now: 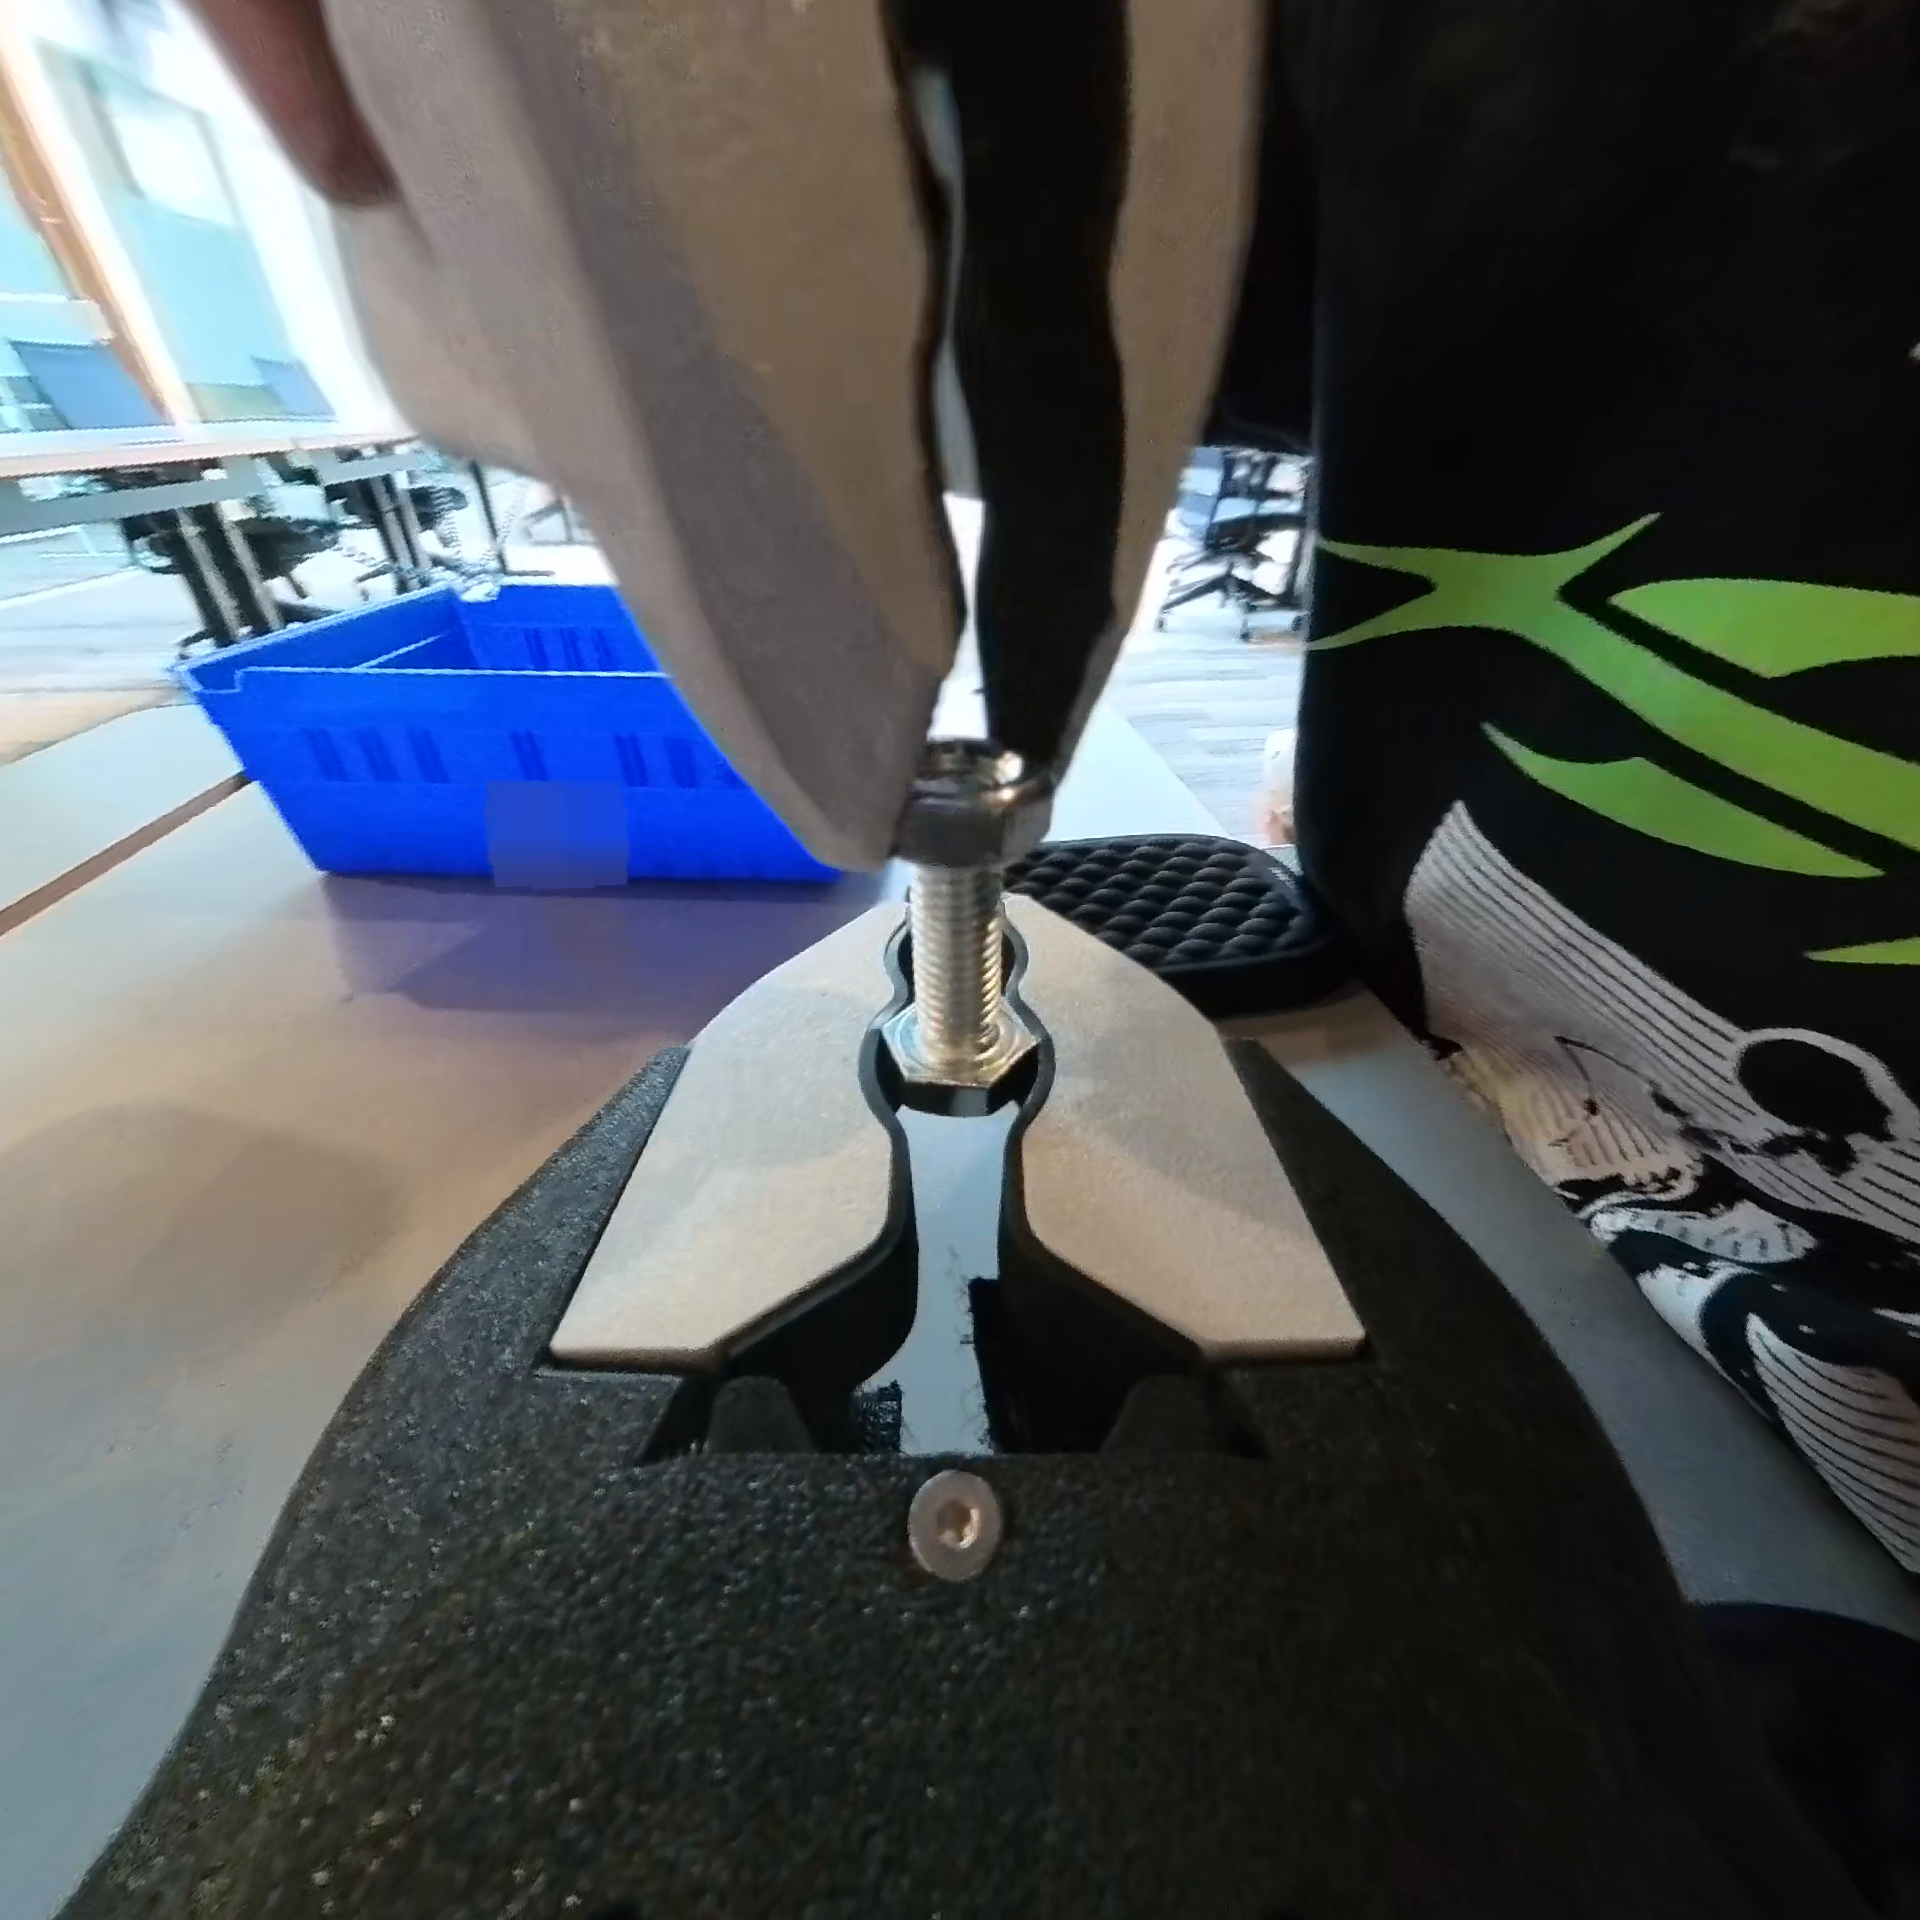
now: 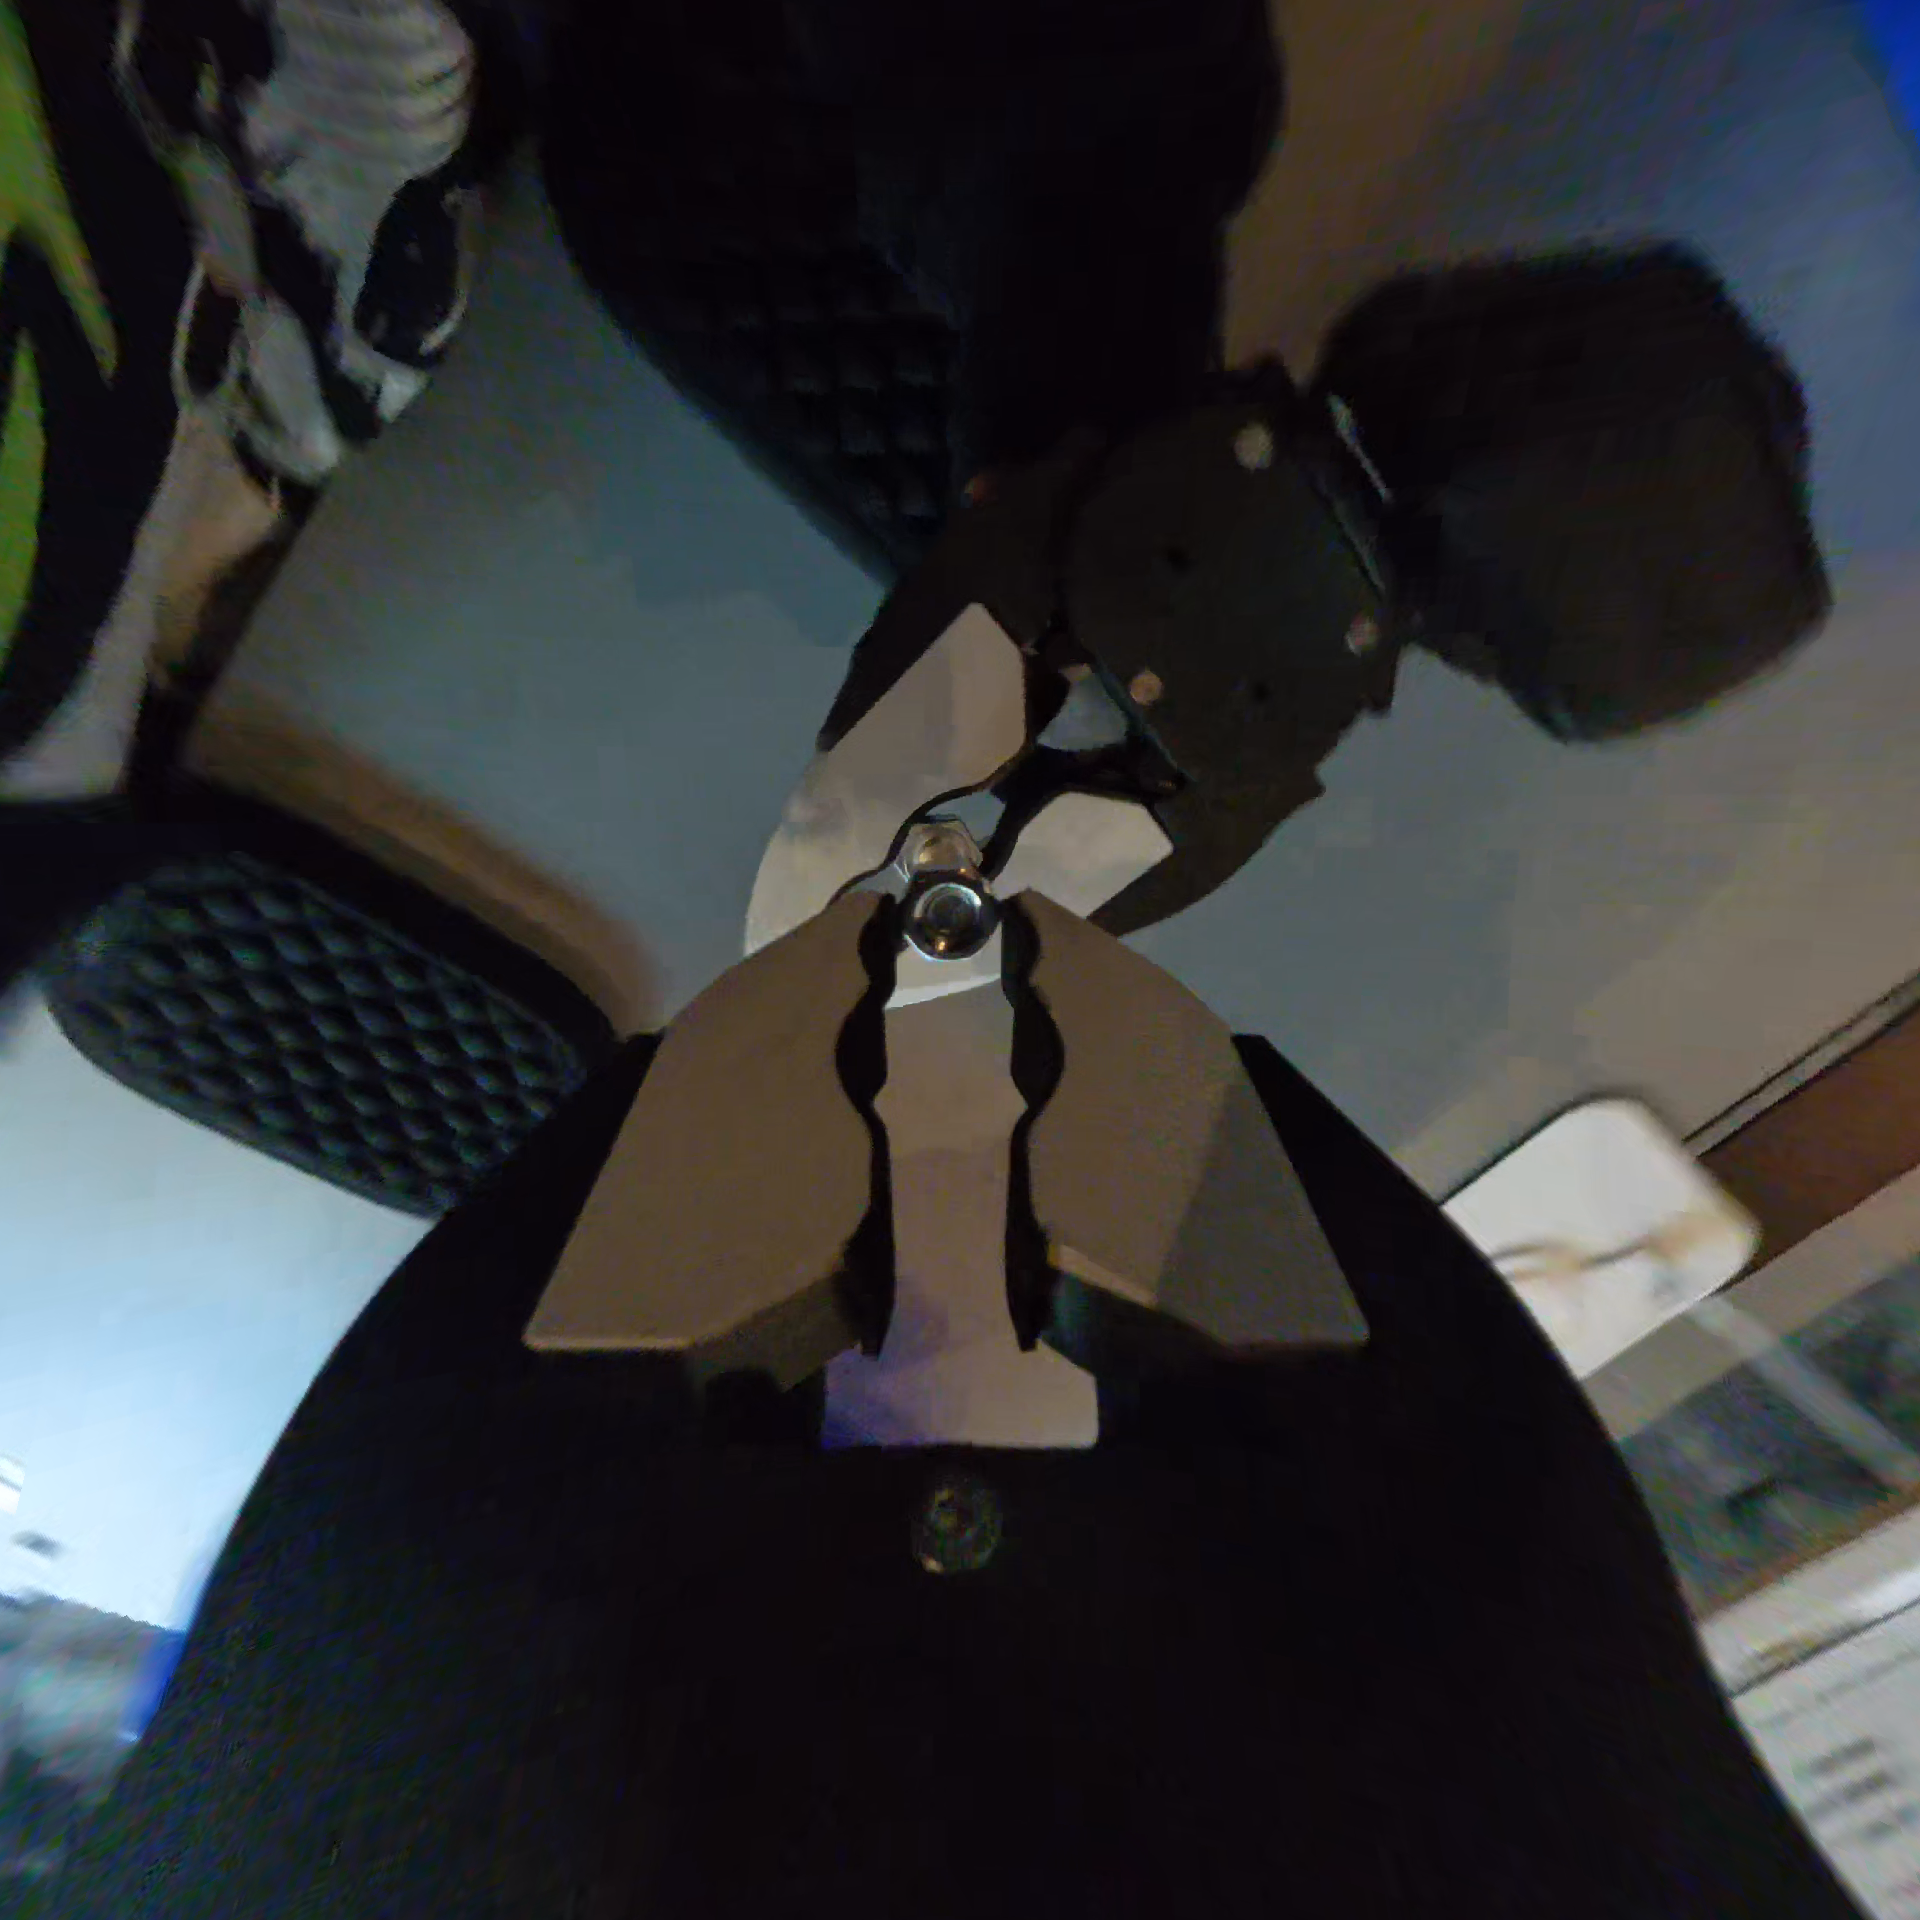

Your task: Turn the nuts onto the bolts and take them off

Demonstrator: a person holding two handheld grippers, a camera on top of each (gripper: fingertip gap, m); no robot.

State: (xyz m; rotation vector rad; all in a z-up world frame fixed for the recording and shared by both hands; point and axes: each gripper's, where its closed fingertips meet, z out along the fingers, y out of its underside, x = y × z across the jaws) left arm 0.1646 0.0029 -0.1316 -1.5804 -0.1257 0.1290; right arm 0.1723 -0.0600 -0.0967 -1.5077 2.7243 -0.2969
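Note:
A silver bolt (image 1: 956,966) stands upright with its threaded shaft up. My left gripper (image 1: 956,935) is shut on the bolt's hex head (image 1: 961,1070), held in a notch between the two grey fingers. A dark nut (image 1: 971,805) sits on the top end of the shaft. My right gripper (image 1: 971,826) comes down from above and is shut on that nut. In the right wrist view my right gripper (image 2: 945,914) pinches the nut (image 2: 943,920) at its fingertips, looking down the bolt's axis. The left gripper (image 2: 935,821) shows just beyond it.
A blue plastic bin (image 1: 499,748) stands on the grey table (image 1: 260,1143) at the back left. A black textured pad (image 1: 1174,914) lies behind the bolt. A person's black printed shirt (image 1: 1610,727) fills the right side. A white object (image 2: 1600,1226) lies on the table.

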